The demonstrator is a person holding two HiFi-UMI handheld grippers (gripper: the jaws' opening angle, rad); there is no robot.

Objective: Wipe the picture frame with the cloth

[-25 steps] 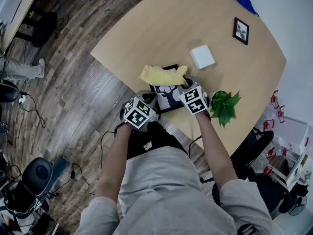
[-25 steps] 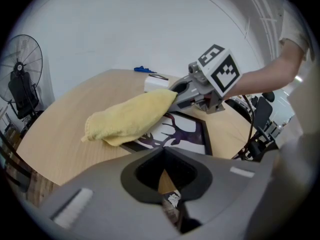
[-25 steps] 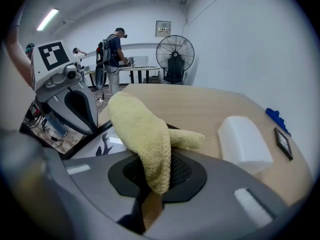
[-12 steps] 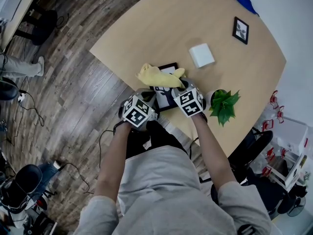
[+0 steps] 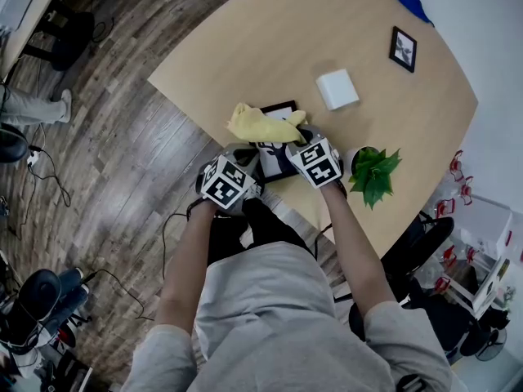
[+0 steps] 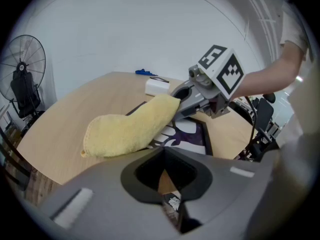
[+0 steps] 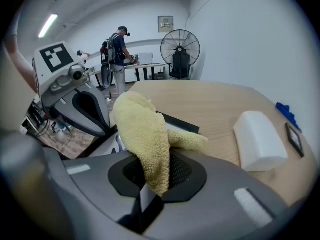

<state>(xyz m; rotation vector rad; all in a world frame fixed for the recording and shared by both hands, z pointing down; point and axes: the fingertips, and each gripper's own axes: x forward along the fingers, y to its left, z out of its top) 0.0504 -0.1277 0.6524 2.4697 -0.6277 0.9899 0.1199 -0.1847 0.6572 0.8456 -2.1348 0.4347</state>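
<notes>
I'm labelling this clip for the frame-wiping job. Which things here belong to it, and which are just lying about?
In the job: yellow cloth in the right gripper; large picture frame held by the left gripper.
Lying about: white block, small frame, potted plant, blue item at the far edge.

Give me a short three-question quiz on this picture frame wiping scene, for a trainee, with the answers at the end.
1. Multiple choice: which gripper is shut on the yellow cloth? A) the left one B) the right one
2. True or false: the white box rests on the large picture frame.
3. Fill in: seen from the person, the potted plant stands to the ____ of both grippers.
Key: 1 B, the right gripper. 2 false: it lies on the bare table, apart from that frame. 3 right.
</notes>
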